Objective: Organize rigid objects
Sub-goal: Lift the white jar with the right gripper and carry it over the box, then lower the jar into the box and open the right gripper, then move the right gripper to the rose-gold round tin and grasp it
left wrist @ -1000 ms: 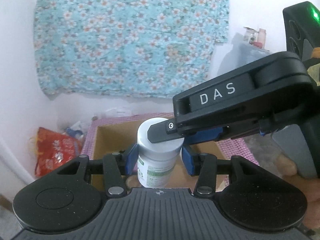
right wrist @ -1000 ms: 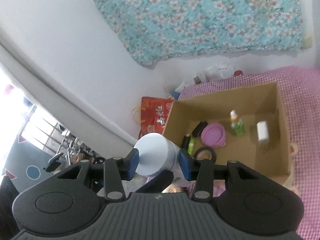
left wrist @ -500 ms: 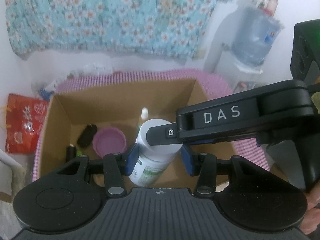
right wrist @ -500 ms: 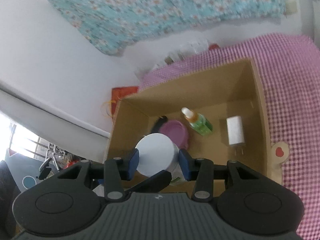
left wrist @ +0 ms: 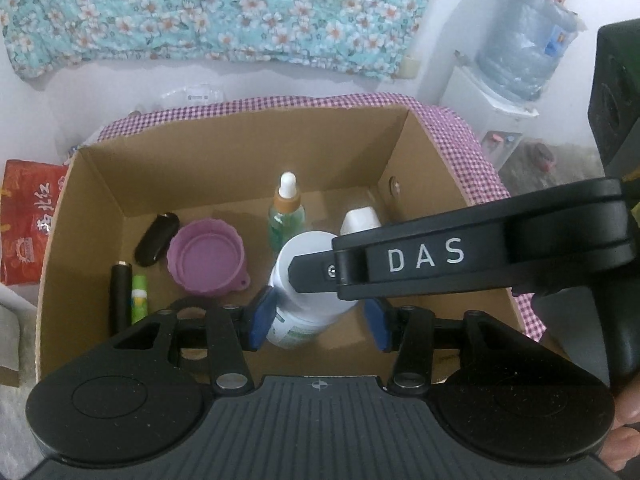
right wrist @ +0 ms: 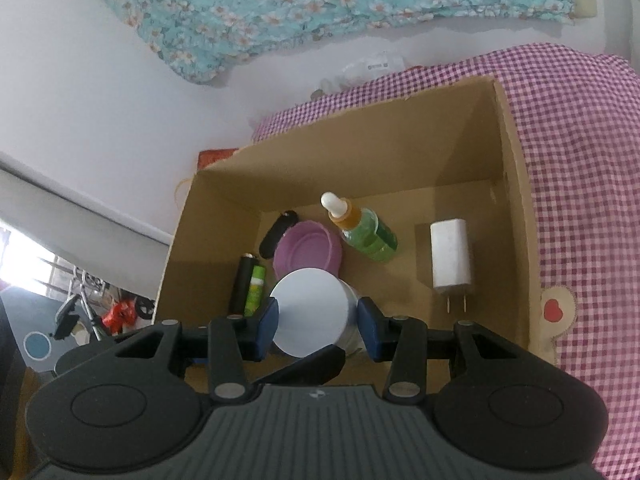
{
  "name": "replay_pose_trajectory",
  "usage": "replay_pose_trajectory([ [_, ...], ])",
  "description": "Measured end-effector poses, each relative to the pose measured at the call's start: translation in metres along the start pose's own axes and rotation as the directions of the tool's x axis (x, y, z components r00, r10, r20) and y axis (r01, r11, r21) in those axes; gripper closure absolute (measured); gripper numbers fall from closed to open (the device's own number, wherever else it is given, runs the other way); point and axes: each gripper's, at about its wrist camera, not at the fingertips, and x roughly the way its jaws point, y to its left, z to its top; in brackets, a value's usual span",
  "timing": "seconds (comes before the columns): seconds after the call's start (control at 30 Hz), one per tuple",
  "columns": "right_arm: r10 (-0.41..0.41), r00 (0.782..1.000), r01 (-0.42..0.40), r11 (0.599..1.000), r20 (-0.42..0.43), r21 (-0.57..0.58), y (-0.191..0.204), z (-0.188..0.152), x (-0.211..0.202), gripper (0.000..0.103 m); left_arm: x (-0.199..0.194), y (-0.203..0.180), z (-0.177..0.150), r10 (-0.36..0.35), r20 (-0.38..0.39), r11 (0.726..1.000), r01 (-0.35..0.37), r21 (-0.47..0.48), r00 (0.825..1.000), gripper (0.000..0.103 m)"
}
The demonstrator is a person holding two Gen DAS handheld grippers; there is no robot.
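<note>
White pill bottle (left wrist: 310, 276) sat tilted over the open cardboard box (left wrist: 224, 152), between both sets of tongs. Left tongs (left wrist: 320, 320) were opening — left pad touching the bottle's labelled side, right pad clear of it. Right tongs (right wrist: 318, 322) pinched the bottle near its white lid (right wrist: 308, 312). On the box floor beyond — purple bowl (right wrist: 308, 250), green dropper bottle (right wrist: 362, 230), white charger (right wrist: 450, 258), black tube (right wrist: 242, 282).
</note>
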Motion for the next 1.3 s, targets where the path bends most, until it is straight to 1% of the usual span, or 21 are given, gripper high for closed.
replay_pose_trajectory([
  [0.03,0.001,1.000,-0.001,1.000,-0.003,0.000,0.000,0.001,0.000,0.056,-0.001,0.000,-0.001,0.001,-0.001,1.000,-0.001,0.001,1.000,0.053],
  [0.17,-0.009,1.000,0.009,1.000,0.006,0.001,0.004,0.001,-0.005,0.052,-0.011,-0.002,-0.003,0.008,0.009,1.000,-0.008,0.003,1.000,0.046],
  [0.33,-0.018,0.997,0.018,1.000,0.071,0.004,0.011,-0.004,-0.026,0.049,-0.037,-0.003,-0.009,0.010,0.063,1.000,-0.011,0.008,0.998,0.041],
  [0.37,-0.014,0.996,0.013,1.000,0.088,0.009,0.012,-0.006,-0.032,0.049,-0.045,-0.003,-0.012,0.011,0.080,1.000,-0.012,0.010,0.997,0.038],
  [0.4,-0.003,0.994,0.001,1.000,0.111,0.014,0.015,-0.009,-0.041,0.049,-0.053,-0.004,-0.015,0.013,0.097,1.000,-0.014,0.010,0.995,0.037],
  [0.47,0.022,0.986,-0.027,0.999,0.164,0.025,0.017,-0.020,-0.059,0.049,-0.070,-0.008,-0.022,0.017,0.134,1.000,-0.018,0.010,0.991,0.036],
  [0.6,0.084,0.963,-0.097,0.994,0.256,0.039,0.022,-0.049,-0.091,0.046,-0.101,-0.013,-0.041,0.017,0.191,1.000,-0.020,0.013,0.981,0.035],
  [0.7,0.108,0.952,-0.126,0.991,0.288,0.044,0.028,-0.073,-0.106,0.045,-0.118,-0.014,-0.057,0.021,0.215,1.000,-0.023,0.005,0.976,0.035],
  [0.77,0.118,0.951,-0.135,0.990,0.287,0.040,0.034,-0.087,-0.108,0.045,-0.126,-0.011,-0.068,0.023,0.223,1.000,-0.023,-0.003,0.975,0.035],
  [0.87,0.121,0.956,-0.136,0.990,0.269,0.038,0.041,-0.110,-0.105,0.045,-0.134,-0.002,-0.087,0.044,0.234,0.999,-0.041,-0.015,0.971,0.034],
  [0.93,0.119,0.962,-0.132,0.991,0.248,0.037,0.046,-0.125,-0.098,0.045,-0.136,0.004,-0.100,0.070,0.236,0.997,-0.064,-0.032,0.969,0.034],
  [1.0,0.114,0.970,-0.126,0.991,0.215,0.042,0.049,-0.135,-0.087,0.045,-0.133,0.012,-0.113,0.099,0.222,0.995,-0.090,-0.051,0.970,0.034],
  [1.17,0.120,0.982,-0.129,0.990,0.146,0.055,0.055,-0.140,-0.057,0.045,-0.118,0.035,-0.128,0.160,0.154,0.984,-0.146,-0.100,0.975,0.034],
  [1.3,0.128,0.986,-0.134,0.990,0.104,0.050,0.064,-0.135,-0.029,0.046,-0.103,0.050,-0.132,0.162,0.106,0.982,-0.149,-0.119,0.981,0.034],
])
